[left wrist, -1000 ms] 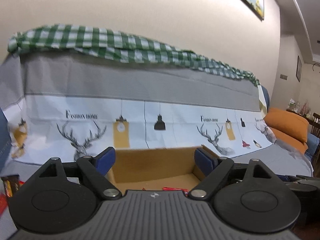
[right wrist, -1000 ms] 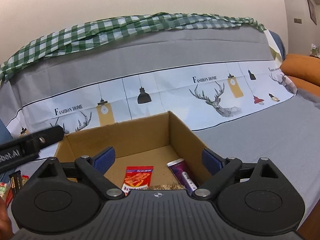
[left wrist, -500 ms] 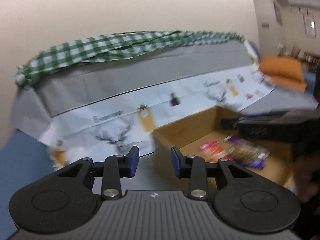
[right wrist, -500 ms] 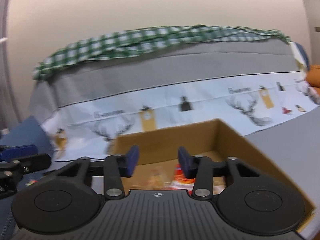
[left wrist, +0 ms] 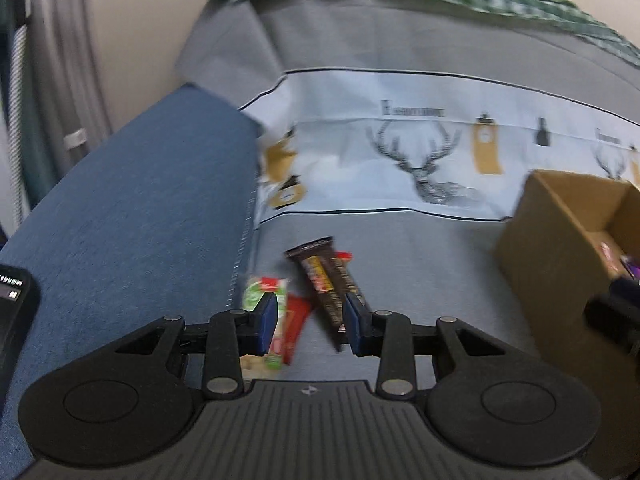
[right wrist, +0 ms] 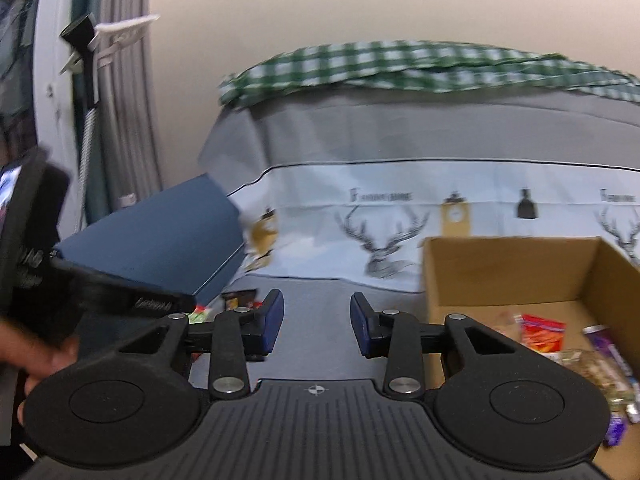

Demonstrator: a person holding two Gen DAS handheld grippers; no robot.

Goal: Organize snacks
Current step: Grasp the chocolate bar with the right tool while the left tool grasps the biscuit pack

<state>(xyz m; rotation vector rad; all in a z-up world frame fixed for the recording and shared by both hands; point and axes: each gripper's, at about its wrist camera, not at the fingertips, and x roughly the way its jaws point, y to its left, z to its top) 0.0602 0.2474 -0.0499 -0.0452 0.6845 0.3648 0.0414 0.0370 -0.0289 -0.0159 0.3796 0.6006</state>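
In the left wrist view my left gripper [left wrist: 308, 326] is open and empty, just above a small pile of snacks on the grey sofa seat: a dark brown bar [left wrist: 326, 276], a red packet [left wrist: 294, 328] and a green-and-white packet [left wrist: 264, 294]. The cardboard box [left wrist: 560, 252] stands to the right. In the right wrist view my right gripper [right wrist: 316, 326] is open and empty over the seat, left of the box [right wrist: 508, 276], which holds a red packet [right wrist: 542, 332], a purple packet [right wrist: 608, 346] and other snacks. The left gripper's body [right wrist: 100, 300] shows at the left.
The blue sofa arm [left wrist: 132, 216] rises left of the snack pile. The sofa back with a deer-print cover [left wrist: 424, 152] and a green checked cloth [right wrist: 400, 64] stands behind. A curtain and window frame [right wrist: 80, 100] are at the far left.
Both grippers have swung left, from the box to the snack pile by the sofa arm. Both jaws went from wide open to narrower, then opened a little again.
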